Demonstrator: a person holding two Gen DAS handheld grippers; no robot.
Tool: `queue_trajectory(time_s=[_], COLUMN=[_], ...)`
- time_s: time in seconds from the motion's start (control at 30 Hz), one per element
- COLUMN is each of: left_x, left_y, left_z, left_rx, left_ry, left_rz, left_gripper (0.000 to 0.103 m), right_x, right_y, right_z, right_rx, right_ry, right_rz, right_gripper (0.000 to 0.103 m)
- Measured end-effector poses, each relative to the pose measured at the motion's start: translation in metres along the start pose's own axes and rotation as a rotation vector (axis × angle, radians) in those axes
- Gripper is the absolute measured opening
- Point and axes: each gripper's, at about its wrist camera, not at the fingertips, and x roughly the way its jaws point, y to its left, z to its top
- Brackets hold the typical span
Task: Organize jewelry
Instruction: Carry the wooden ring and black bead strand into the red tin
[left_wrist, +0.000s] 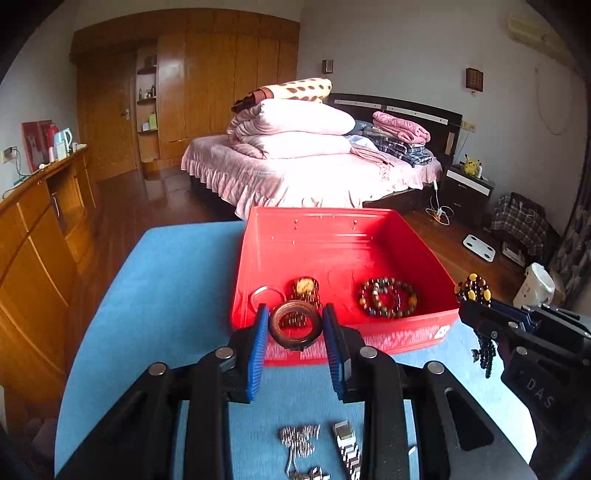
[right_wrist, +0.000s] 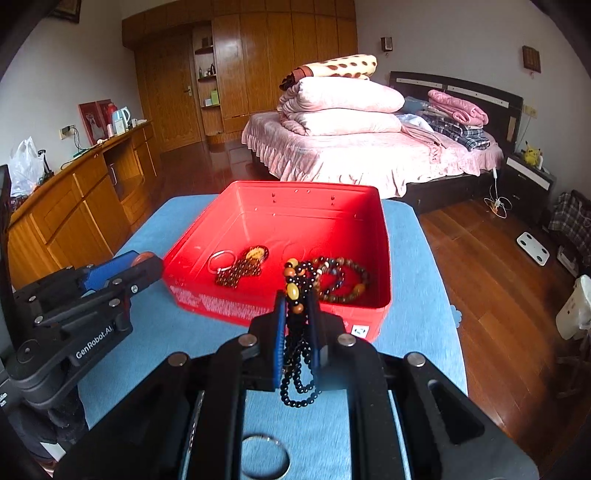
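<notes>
A red box (left_wrist: 406, 332) (right_wrist: 332, 195) stands on the blue table (left_wrist: 166, 280). Inside lie a clear bangle (left_wrist: 266, 295), a dark bead string with an amber stone (left_wrist: 306, 287) and a multicolour bead bracelet (left_wrist: 388, 298). My left gripper (left_wrist: 295, 328) is shut on a brown wooden bangle (left_wrist: 295, 329), held at the box's near wall. My right gripper (right_wrist: 297, 314) is shut on a black bead necklace (right_wrist: 295, 369) with amber beads, just before the box's near wall; it also shows in the left wrist view (left_wrist: 476, 314).
On the blue table near me lie a silver chain (left_wrist: 299, 443), a metal watch (left_wrist: 347, 450) and a silver ring (right_wrist: 264, 458). A bed (left_wrist: 314, 170) and wooden cabinets (left_wrist: 37, 236) stand beyond the table.
</notes>
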Motion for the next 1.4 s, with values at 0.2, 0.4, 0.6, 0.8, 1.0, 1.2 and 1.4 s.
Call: queue_trajectory(time_s=[0.2, 0.4, 0.6, 0.8, 1.0, 1.2, 1.4], left_x=[0.027, 0.058, 0.093, 0.129, 0.152, 0.157, 0.154], left_y=[0.000, -0.001, -0.001, 0.000, 0.000, 0.000, 0.007], left_z=[0.025, 0.041, 0.051, 0.053, 0.051, 0.055, 0.057], left_rx=[0.004, 0.013, 0.013, 0.000, -0.005, 0.005, -0.035], left_ry=[0.007, 0.031, 0.078, 0.139, 0.178, 0.189, 0.189], left_rz=[0.015, 0.025, 0.032, 0.021, 0.021, 0.030, 0.032], left_gripper=[0.029, 0.029, 0.029, 0.029, 0.029, 0.029, 0.060], right_x=[0.019, 0.047, 0.085, 0.123, 0.142, 0.151, 0.147], right_y=[-0.011, -0.021, -0.027, -0.034, -0.040, -0.040, -0.041], right_z=[0.025, 0.047, 0.063, 0.064, 0.059, 0.060, 0.060], right_rx=[0.023, 0.030, 0.043, 0.065, 0.082, 0.081, 0.085], right_ry=[0.003, 0.020, 0.066, 0.126, 0.156, 0.172, 0.156], right_rz=[-0.001, -0.005, -0.019, -0.032, -0.034, -0.036, -0.056], right_gripper=[0.010, 0.010, 0.010, 0.010, 0.010, 0.011, 0.022])
